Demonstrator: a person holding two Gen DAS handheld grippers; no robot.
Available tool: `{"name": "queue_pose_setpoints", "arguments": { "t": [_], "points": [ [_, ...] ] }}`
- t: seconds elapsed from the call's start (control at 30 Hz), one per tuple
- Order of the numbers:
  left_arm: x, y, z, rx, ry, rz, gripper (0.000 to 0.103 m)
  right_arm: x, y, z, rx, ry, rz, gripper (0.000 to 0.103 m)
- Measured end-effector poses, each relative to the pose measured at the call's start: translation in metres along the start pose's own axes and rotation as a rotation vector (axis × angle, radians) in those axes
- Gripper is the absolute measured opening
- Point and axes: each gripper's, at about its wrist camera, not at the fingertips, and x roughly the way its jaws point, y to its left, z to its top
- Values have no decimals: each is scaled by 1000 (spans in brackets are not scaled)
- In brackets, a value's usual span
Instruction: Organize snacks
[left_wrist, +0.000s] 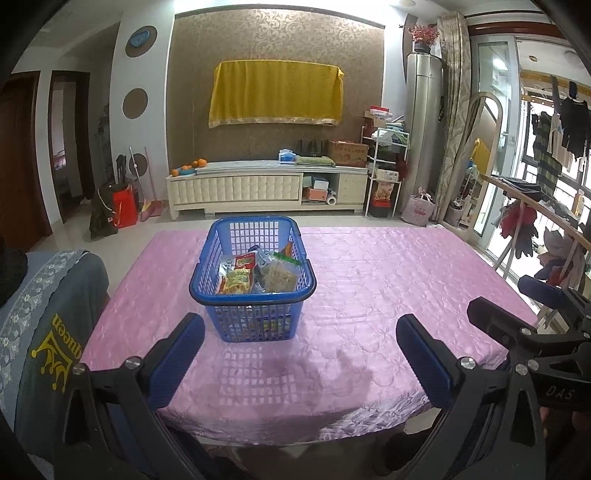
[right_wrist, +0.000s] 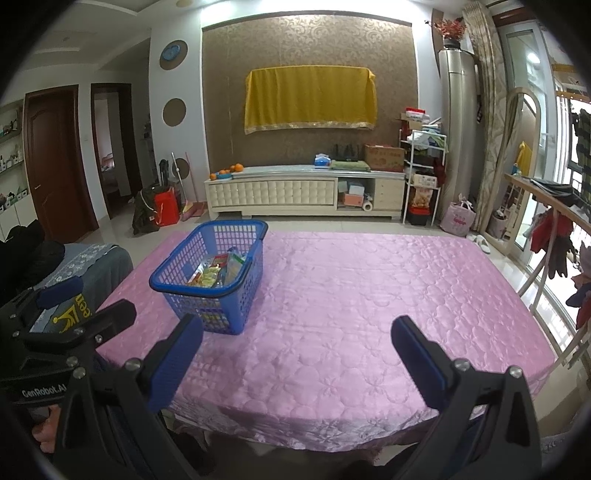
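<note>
Snack basket (left_wrist: 253, 291) beyond parted jaws

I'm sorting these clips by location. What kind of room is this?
Most likely a home living room: a low TV cabinet along a wallpapered wall, laundry drying by the window, and a table under a pink cloth holding a snack basket.

a home living room: a low tv cabinet (left_wrist: 266, 188) under what looks like a cloth-covered television (left_wrist: 275, 94), laundry (left_wrist: 561, 129) drying by the balcony window.
</note>
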Motion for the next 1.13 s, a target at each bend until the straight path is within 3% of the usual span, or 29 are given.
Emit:
{"name": "queue_pose_setpoints", "arguments": {
  "t": [1.13],
  "points": [
    [-5,1,-3,-3,9,20,103,2,0,-2,-4,4,15,103]
  ]
}}
